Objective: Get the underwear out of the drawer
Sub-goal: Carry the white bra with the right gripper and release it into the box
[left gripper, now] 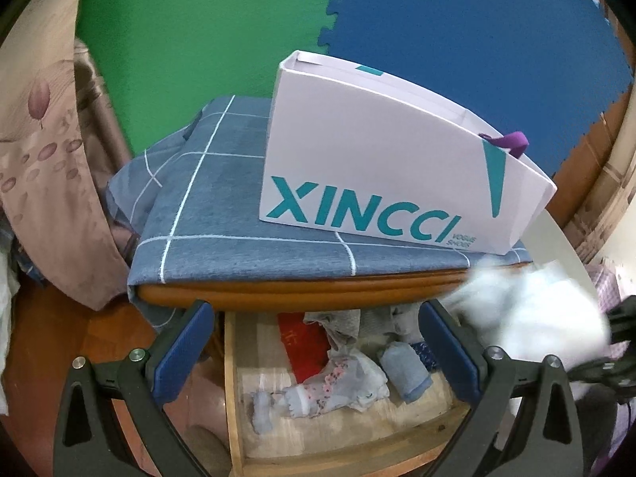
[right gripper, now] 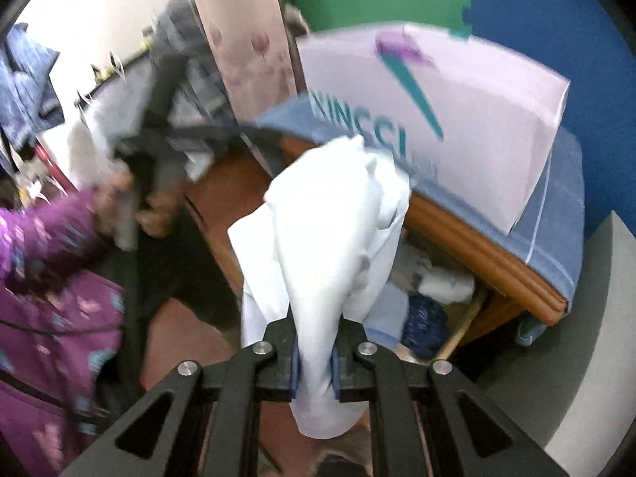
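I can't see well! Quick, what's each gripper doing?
Left gripper: open, empty, over the drawer.
Right gripper: shut on the white underwear.

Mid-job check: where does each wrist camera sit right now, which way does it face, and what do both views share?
Left wrist: on the left gripper, open above the open drawer, facing the shoe bag; its own fingers show.
Right wrist: on the right gripper, shut on white underwear, facing the cabinet corner; the left hand shows blurred.
Shared: drawer, bag, blue checked cloth, underwear.
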`<state>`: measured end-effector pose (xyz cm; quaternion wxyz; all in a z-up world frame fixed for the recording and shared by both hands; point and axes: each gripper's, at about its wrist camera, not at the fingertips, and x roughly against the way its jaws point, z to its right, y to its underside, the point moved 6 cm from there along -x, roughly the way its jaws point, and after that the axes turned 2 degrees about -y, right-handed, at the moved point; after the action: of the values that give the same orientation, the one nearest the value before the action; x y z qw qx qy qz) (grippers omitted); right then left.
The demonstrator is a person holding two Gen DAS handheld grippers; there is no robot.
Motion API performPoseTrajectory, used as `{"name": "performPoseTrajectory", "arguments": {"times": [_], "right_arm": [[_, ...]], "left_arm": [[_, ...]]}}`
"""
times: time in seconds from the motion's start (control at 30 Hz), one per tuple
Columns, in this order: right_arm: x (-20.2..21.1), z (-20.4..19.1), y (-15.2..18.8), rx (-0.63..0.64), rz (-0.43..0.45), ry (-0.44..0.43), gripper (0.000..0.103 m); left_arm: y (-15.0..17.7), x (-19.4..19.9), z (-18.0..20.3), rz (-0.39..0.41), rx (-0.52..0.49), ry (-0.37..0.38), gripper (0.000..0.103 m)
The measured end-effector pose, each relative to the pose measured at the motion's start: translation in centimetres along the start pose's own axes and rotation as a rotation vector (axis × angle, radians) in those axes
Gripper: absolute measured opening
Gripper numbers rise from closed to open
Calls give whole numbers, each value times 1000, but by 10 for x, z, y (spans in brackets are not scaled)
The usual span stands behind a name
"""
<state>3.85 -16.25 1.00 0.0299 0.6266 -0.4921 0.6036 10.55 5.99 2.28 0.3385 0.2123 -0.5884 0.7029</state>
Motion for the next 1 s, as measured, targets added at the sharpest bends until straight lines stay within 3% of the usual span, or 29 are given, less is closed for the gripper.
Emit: {"name": "performPoseTrajectory", "arguments": {"times": [0.33, 0.53, 0.73, 1.0], "right_arm": [[103, -30, -79, -64, 267, -55, 11], [151, -27, -160, -10, 381, 33, 11], [114, 31, -217, -55, 332, 153, 11], [23, 125, -214, -219, 180, 275, 11]], "left_arm": [[-2, 7, -17, 13, 111, 37, 102], [-4, 13, -21, 26, 120, 47, 102], [-3, 17, -13, 40, 53, 30, 102], [3, 15, 0, 31, -73, -4, 102]]}}
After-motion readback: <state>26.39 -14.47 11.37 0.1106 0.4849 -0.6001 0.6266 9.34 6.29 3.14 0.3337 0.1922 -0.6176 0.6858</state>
